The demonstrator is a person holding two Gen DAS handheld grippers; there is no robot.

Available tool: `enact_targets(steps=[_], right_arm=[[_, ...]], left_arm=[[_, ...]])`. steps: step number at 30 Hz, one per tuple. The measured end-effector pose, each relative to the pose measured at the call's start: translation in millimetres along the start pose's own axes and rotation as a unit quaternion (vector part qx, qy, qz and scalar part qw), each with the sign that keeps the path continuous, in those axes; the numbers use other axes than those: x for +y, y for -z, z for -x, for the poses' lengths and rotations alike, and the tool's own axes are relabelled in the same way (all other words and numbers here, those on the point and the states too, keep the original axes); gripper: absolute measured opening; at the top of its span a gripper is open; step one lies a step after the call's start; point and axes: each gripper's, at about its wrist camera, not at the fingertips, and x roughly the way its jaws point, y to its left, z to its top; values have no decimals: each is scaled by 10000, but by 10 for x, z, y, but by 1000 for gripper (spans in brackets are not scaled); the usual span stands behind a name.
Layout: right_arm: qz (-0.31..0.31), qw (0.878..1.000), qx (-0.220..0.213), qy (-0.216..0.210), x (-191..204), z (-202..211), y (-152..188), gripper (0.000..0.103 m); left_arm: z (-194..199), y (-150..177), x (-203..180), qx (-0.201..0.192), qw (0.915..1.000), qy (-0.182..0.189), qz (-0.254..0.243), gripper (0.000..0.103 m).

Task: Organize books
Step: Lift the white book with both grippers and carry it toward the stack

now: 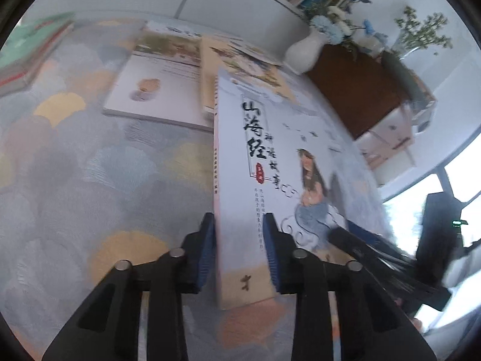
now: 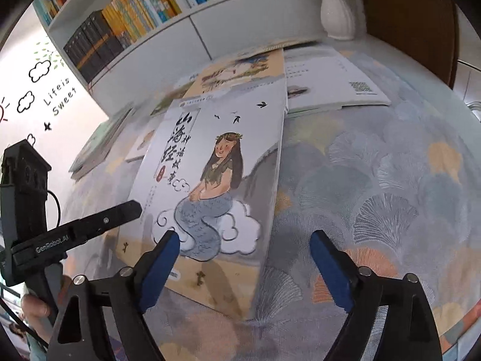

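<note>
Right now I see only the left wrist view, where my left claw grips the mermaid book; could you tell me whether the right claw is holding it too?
Observer: No. The right claw stands open, with one finger over the cover of the mermaid book and the other over the tablecloth.
Operator: Thank you. Does anything lie beside the book's far right corner?
Observer: Yes, a white book lies flat there, with a QR code on its cover.
Operator: And what is on the shelf?
Observer: A row of dark volumes stands at its left end.
</note>
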Motion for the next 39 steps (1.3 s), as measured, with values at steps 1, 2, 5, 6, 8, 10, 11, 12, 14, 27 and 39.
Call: enact_targets(steps=[1, 2, 5, 6, 8, 10, 11, 12, 14, 27, 39], right_arm=[[-38, 10000, -28, 87, -31, 16, 3, 55], [-173, 9998, -67, 32, -108, 41, 9, 43], [-569, 9971, -76, -493, -331, 73, 7, 37], [-664, 9957, -70, -644, -382, 75, 6, 37], [-784, 9933, -70, -844, -452, 73, 5, 37], [-835, 9921, -97, -929, -472, 81, 14, 37], [-860, 9915, -117, -971, -484, 84, 22, 37], [-865, 9912, -124, -992, -488, 89, 26, 37], [-922, 9899, -122, -1067, -510, 91, 25, 37], [-758, 9934, -171, -838, -403, 112, 40, 37], [-1676, 9635, -111, -2085, -757, 147, 66, 63]], left_arm=[[22, 17, -22, -3, 9996, 292, 46, 18], [51, 27, -48, -71, 9991, 425, 54, 18], [200, 24, -176, -336, 9945, 989, -41, 18], [229, 17, -201, -384, 9923, 1174, -10, 18], [244, 7, -251, -432, 9886, 1444, 48, 18], [219, 11, -335, -476, 9902, 1312, -38, 18], [205, 20, -390, -536, 9923, 1104, -172, 18], [186, 36, -442, -585, 9942, 848, -321, 18], [168, 53, -468, -624, 9952, 622, -425, 18], [-41, 237, -344, 3, 9996, 180, -233, 18], [89, -140, -143, 434, 9676, 2160, 1233, 15]])
